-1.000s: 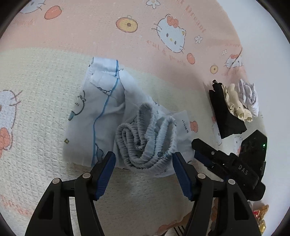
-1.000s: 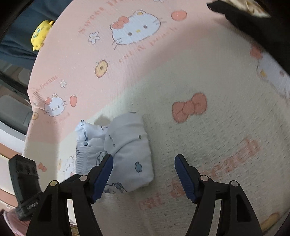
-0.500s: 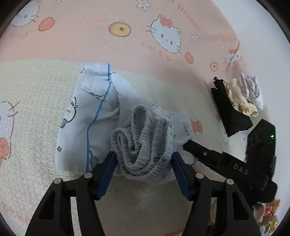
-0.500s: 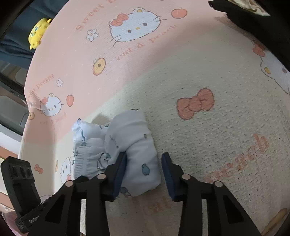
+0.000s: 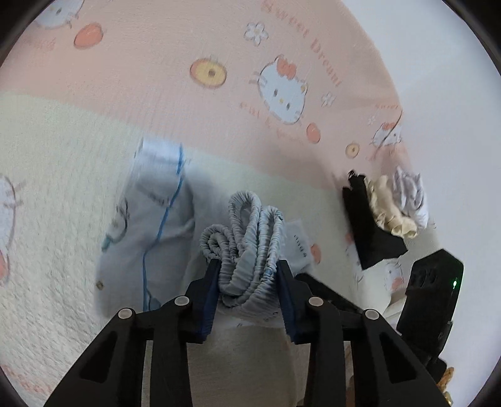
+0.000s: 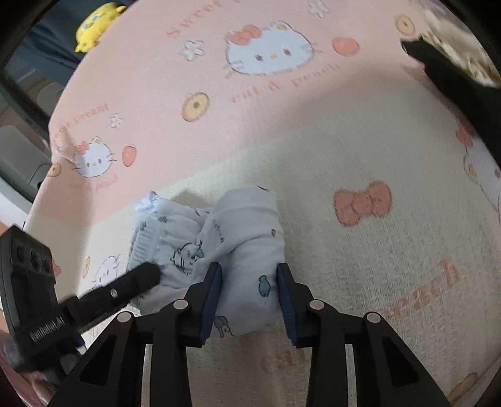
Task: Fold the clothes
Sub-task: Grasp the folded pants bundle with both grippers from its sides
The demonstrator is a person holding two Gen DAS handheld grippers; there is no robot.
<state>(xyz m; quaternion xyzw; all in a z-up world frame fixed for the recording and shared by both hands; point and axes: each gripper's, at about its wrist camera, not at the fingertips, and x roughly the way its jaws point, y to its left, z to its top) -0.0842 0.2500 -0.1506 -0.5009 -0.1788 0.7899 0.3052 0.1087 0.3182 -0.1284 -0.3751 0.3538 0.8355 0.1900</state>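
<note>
My left hand-held gripper is squeezed onto the bunched elastic waistband of the pale blue shorts, both blue pads pressed into the gathered folds. My right hand-held gripper is clamped on the other end of the same shorts, its pads pinching a rounded fold printed with small blue figures.

From the left wrist view, the rest of the shorts spreads away to the left of the waistband, with a blue piping line running down the cloth; that part is blurred. The shorts lie on a blanket that is cream and waffle-textured near me and pink further off, printed with cat faces, oranges and flowers.

To the right on the blanket, well apart from the shorts, sits a pile of clothes: a black piece, a cream ruffled piece and a pale lilac piece side by side. In the right wrist view a yellow plush toy rests beyond the blanket's far left edge.
</note>
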